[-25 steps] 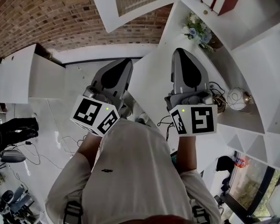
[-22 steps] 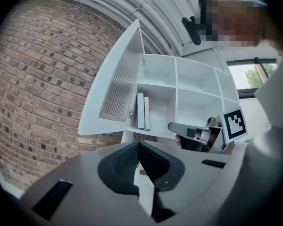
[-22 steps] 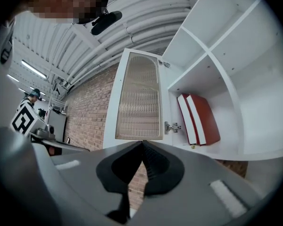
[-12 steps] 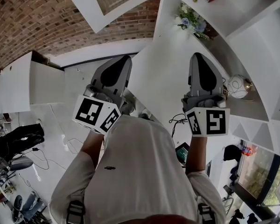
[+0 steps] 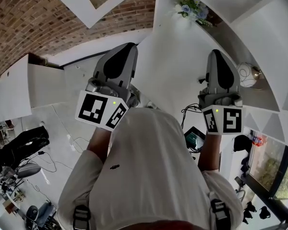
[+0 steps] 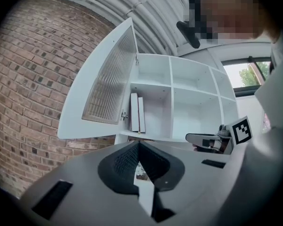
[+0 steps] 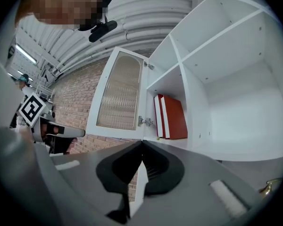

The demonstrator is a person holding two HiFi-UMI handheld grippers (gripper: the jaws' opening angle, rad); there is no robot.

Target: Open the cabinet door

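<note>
Brick wall (image 6: 28,79) beside white shelving (image 6: 193,102), cabinet door (image 6: 108,86) wide open

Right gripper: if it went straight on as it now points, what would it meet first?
Probably the hinged edge of the open door, by the lower hinge, just left of the red books. The shut right gripper is apart from it. Depth is unclear.
</note>
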